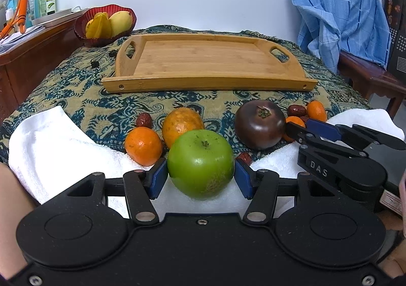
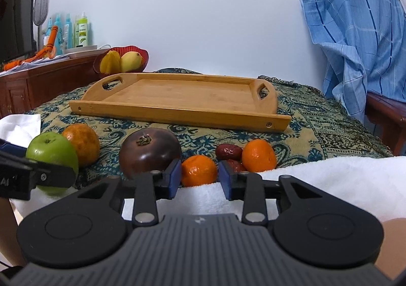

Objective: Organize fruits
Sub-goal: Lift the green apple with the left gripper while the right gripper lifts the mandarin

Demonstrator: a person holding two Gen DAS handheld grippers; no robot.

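Note:
My left gripper point(image 1: 201, 176) is shut on a green apple point(image 1: 200, 162), its blue pads against both sides, over the white towel point(image 1: 50, 143). My right gripper point(image 2: 199, 176) is shut on a small tangerine point(image 2: 198, 170) at the towel's edge; it shows from the side in the left wrist view point(image 1: 299, 131). A dark purple-brown round fruit point(image 2: 149, 150), a mottled orange fruit point(image 1: 182, 124), two more tangerines point(image 1: 143, 145) point(image 2: 258, 155) and red dates point(image 2: 228, 152) lie on the patterned cloth. An empty bamboo tray point(image 1: 203, 62) sits behind them.
A red bowl point(image 1: 83, 24) with a mango and starfruit stands at the back left. A wooden cabinet point(image 1: 30, 57) with bottles is at the left. A blue checked cloth point(image 1: 337, 6) hangs over a chair at the right.

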